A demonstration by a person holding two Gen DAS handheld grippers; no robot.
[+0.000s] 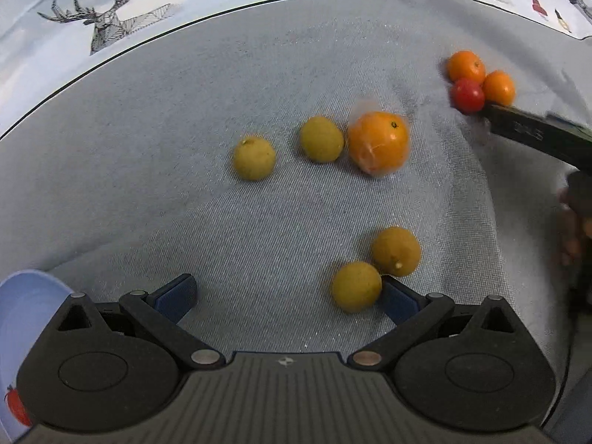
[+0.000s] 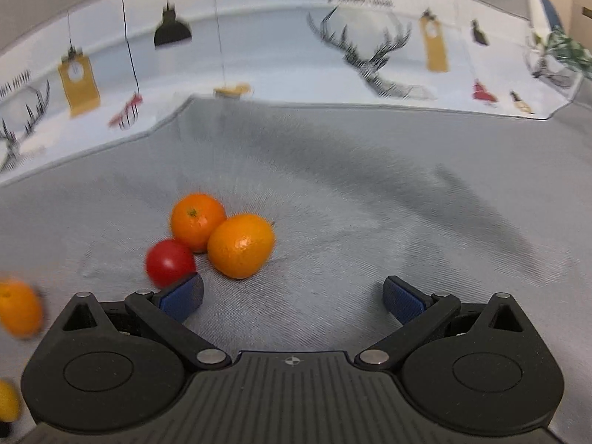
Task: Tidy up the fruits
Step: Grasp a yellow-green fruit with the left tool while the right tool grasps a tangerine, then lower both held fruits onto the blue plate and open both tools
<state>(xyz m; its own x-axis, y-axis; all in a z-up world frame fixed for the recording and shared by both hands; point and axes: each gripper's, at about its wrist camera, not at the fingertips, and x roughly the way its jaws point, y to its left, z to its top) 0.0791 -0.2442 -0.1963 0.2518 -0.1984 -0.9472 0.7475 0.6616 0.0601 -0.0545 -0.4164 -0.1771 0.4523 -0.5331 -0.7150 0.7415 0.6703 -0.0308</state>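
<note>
Seen from the left wrist, four yellow-green fruits are counted on the grey cloth covering the bench: a far pair and a near pair, the latter touching. A large orange, blurred, lies just beside the far pair. At the right, two small oranges and one red tomato are clustered, touching. The left gripper is held with fingers apart and nothing between them; its right pad touches a near fruit. A pale blue bowl is cut off at the lower left. The right gripper is likewise spread wide and empty, its left pad against the tomato. A printed cloth borders the grey one.
</note>
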